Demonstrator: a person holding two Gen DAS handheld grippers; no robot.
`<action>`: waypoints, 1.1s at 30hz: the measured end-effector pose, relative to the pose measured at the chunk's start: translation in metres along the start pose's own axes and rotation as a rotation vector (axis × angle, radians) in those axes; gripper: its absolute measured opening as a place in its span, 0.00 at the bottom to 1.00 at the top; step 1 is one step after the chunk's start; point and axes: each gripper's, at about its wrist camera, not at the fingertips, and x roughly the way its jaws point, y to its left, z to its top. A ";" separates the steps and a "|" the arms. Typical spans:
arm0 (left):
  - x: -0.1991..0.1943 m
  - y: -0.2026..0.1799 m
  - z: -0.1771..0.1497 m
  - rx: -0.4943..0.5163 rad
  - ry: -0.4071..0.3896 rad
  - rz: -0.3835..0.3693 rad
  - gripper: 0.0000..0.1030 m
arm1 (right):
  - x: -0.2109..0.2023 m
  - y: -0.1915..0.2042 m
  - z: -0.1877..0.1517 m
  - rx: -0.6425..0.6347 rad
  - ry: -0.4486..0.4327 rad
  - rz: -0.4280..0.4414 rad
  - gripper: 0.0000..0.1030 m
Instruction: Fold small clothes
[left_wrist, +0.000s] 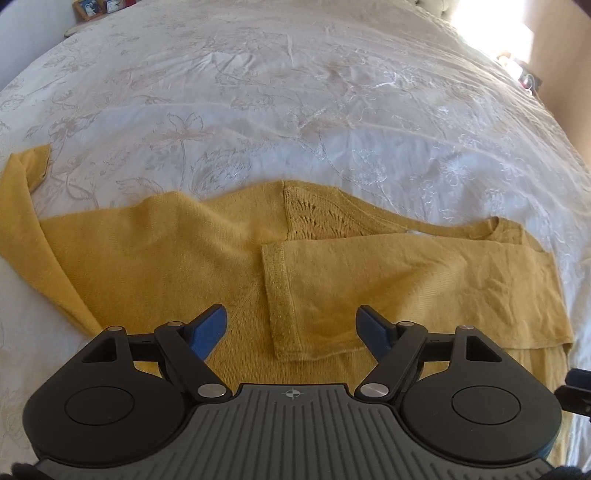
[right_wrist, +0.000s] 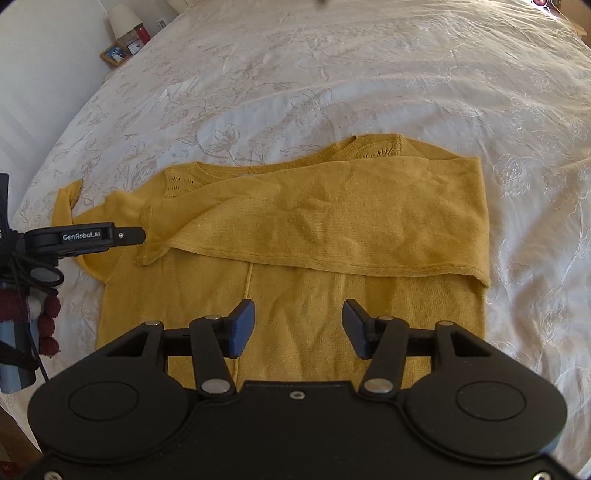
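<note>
My yellow sweater (right_wrist: 295, 295) lies flat on the bed (right_wrist: 332, 74), neck toward the far side, hem toward me. One sleeve (right_wrist: 332, 221) is already laid across the chest, its cuff (left_wrist: 280, 299) ending near the middle of the body; the other sleeve (left_wrist: 26, 192) is still spread out to my left, off the body and onto the bedcover.

Both pairs of my jaws stand spread and hold nothing. My left gripper (left_wrist: 291, 328) hovers low over the lower body of the sweater, just by the folded cuff. My right gripper (right_wrist: 298, 325) hangs above the hem region, right of the centre seam.

The step I judge to be in hand is bringing that loose left sleeve across. To do it well, I should pinch the knit near the cuff, taking only the sleeve and not the bedcover beneath. I lift just enough to clear the body, then carry it over the first sleeve so the edges line up. The knit is thin and limp, so a slow drag should keep it from bunching.
</note>
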 end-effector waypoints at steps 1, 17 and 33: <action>0.009 0.000 0.002 0.008 0.024 0.005 0.66 | 0.002 -0.001 0.001 0.002 0.001 0.006 0.58; 0.021 -0.002 0.002 -0.054 0.061 0.047 0.08 | 0.016 -0.019 -0.010 0.021 0.033 0.050 0.58; 0.010 0.018 0.023 -0.014 0.046 0.124 0.07 | 0.011 -0.056 0.003 0.075 -0.038 -0.069 0.59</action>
